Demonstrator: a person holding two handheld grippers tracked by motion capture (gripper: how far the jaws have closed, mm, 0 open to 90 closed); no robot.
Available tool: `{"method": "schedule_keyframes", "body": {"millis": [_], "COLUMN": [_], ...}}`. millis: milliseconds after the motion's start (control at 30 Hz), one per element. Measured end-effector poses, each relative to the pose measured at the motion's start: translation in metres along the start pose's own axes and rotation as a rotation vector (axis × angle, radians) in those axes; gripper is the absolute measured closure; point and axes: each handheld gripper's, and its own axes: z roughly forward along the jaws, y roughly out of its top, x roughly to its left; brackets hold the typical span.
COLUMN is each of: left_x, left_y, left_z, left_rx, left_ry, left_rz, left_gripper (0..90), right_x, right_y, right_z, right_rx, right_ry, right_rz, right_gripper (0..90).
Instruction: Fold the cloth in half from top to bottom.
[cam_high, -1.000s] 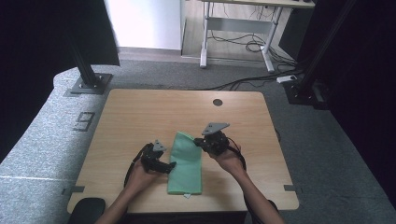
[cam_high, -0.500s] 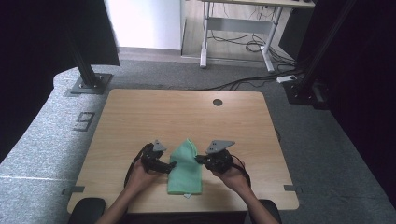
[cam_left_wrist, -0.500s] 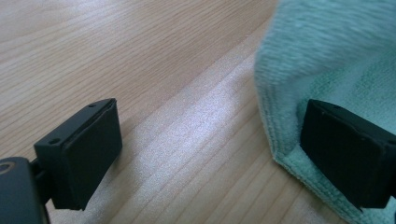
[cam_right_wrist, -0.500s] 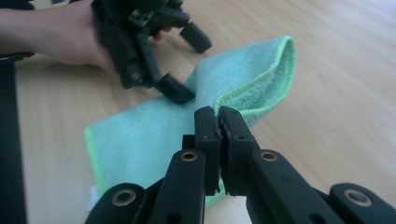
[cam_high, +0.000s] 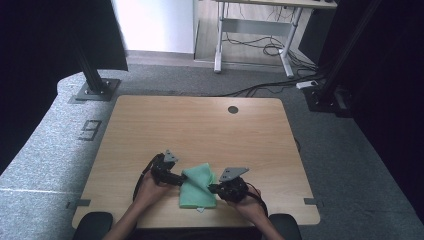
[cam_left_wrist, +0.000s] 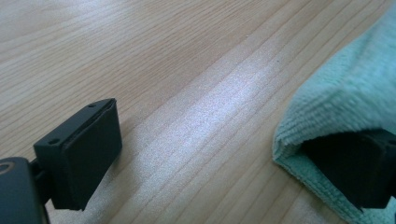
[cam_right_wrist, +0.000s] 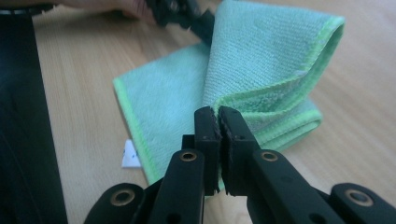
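soft even light, pale tabletop sheen, blurred edges

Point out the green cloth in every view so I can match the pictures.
High view: green cloth lies at the table's near edge, between both tongs.
Left gripper view: cloth at the right edge, draped over the right-hand jaw.
Right gripper view: cloth centre, a corner pinched in the right tongs.
Shared landmark: the cloth's brighter green hem.

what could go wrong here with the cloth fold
The right gripper pinches only the cloth's thin green hem, so the corner might slip out before the fold is laid flat. The left gripper stands open with one jaw tucked under the cloth's edge, not clamping it, so a pull from the right could drag the whole cloth across the table. The lifted flap looks bunched, so the fold may land creased or crooked.
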Motion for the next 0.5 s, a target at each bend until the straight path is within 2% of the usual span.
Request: {"method": "schedule_keyframes", "body": {"millis": [200, 300, 500], "left_x": [0.0, 0.0, 0.007], "left_y": [0.0, 0.0, 0.005], "left_z": [0.0, 0.0, 0.005], "left_rx": [0.0, 0.0, -0.001], "left_ry": [0.0, 0.0, 0.008], "left_rz": [0.0, 0.0, -0.01], "left_gripper": [5.4, 5.4, 5.4], "right_x": [0.007, 0.009, 0.001], "right_y": [-0.009, -0.011, -0.009], "right_z": [0.01, 0.014, 0.02], "right_rx": [0.055, 0.092, 0.095], "right_ry": [0.007, -0.01, -0.031], "right_rz": [-0.003, -0.005, 0.019], "right_gripper": [85.1, 84.5, 84.7]}}
